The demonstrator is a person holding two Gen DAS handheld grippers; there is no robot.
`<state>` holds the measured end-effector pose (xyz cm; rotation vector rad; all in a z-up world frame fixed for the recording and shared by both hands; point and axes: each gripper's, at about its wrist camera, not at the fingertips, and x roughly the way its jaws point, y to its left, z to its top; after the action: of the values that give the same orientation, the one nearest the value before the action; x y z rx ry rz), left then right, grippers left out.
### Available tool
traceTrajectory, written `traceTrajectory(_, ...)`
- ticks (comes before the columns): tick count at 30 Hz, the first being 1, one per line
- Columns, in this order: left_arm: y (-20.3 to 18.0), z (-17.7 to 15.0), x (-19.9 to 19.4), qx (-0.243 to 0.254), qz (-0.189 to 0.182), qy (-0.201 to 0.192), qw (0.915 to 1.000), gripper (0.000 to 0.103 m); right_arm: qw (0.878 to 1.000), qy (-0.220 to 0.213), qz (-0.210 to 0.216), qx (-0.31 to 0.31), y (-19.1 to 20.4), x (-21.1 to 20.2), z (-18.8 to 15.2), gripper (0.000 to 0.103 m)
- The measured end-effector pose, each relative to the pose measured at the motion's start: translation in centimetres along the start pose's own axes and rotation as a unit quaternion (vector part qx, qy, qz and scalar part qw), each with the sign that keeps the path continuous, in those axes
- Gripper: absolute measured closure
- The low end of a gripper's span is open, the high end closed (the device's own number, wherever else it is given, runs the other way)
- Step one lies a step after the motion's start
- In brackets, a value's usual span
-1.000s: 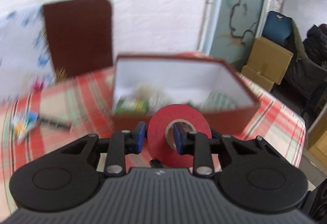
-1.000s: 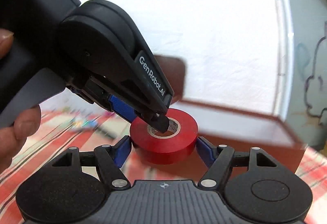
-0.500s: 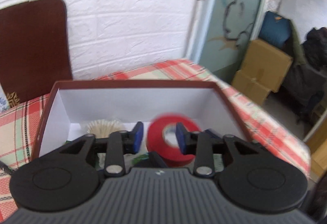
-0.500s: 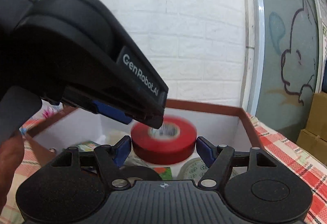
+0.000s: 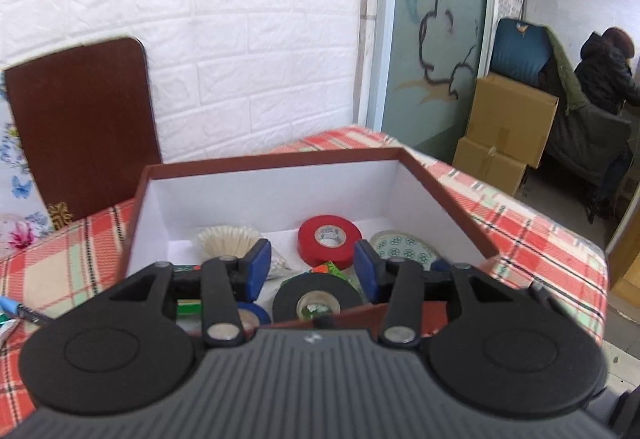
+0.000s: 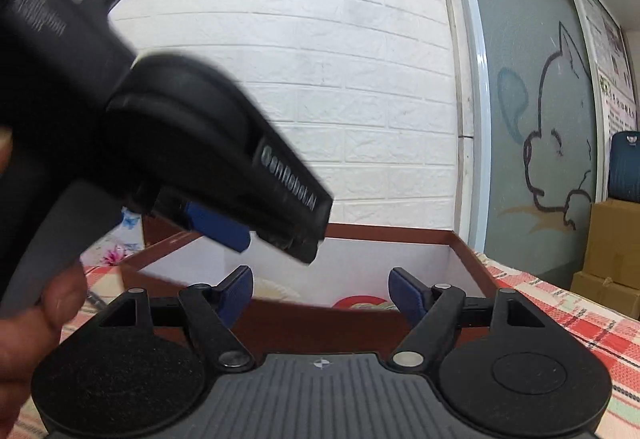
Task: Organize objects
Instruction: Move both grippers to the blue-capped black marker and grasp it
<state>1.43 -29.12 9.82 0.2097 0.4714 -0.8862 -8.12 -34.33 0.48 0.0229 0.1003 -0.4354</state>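
A red tape roll lies flat on the white floor of the brown box, near its far wall. My left gripper is open and empty above the box's near edge. In the right wrist view the left gripper hangs over the box, and only a sliver of the red roll shows behind the near wall. My right gripper is open and empty just in front of that box.
The box also holds a black tape roll, a blue roll, a patterned clear tape roll, white paper cups and a green packet. It stands on a red plaid tablecloth. A brown board leans on the wall.
My left gripper carried the red tape roll over the box, opened and let it go. The roll now lies inside the box. Both grippers have drawn back a little.
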Motion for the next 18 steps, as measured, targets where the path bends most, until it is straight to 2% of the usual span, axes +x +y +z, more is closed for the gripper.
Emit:
traceTrajectory(5, 2.7, -3.0, -3.7, -0.014, 0.020, -0.010, 0.9997, 0.047, 0.998, 0.044, 0.046, -0.008, 2.7, -1.1, -1.0, 0.027)
traceTrajectory(9, 7.5, -7.2, -4.9, -0.050, 0.083, 0.037, 0.9946, 0.046, 0.989, 0.091, 0.111, -0.026, 5.8, -1.0, -1.3, 0.027)
traceTrajectory(12, 12.8, -10.9, -5.4, -0.096, 0.152, 0.074, 0.9809, 0.046, 0.976, 0.128, 0.170, -0.047, 8.8, -0.8, -1.7, 0.028)
traceTrajectory(15, 18.6, -14.3, -6.1, -0.147, 0.239, 0.100, 0.9547, 0.045, 0.960, 0.167, 0.215, -0.067, 11.7, 0.3, -2.3, 0.030)
traceTrajectory(16, 20.6, -15.3, -6.5, -0.166, 0.262, 0.097, 0.9459, 0.038, 0.955, 0.175, 0.226, -0.075, 12.8, 0.5, -2.4, 0.030)
traceTrajectory(17, 22.1, -16.2, -7.3, -0.177, 0.277, 0.074, 0.9417, 0.031, 0.952, 0.180, 0.235, -0.083, 13.9, 0.9, -2.5, 0.030)
traceTrajectory(18, 23.2, -17.0, -7.9, -0.181, 0.297, 0.061, 0.9356, 0.018, 0.949, 0.183, 0.242, -0.090, 14.8, 1.6, -2.7, 0.030)
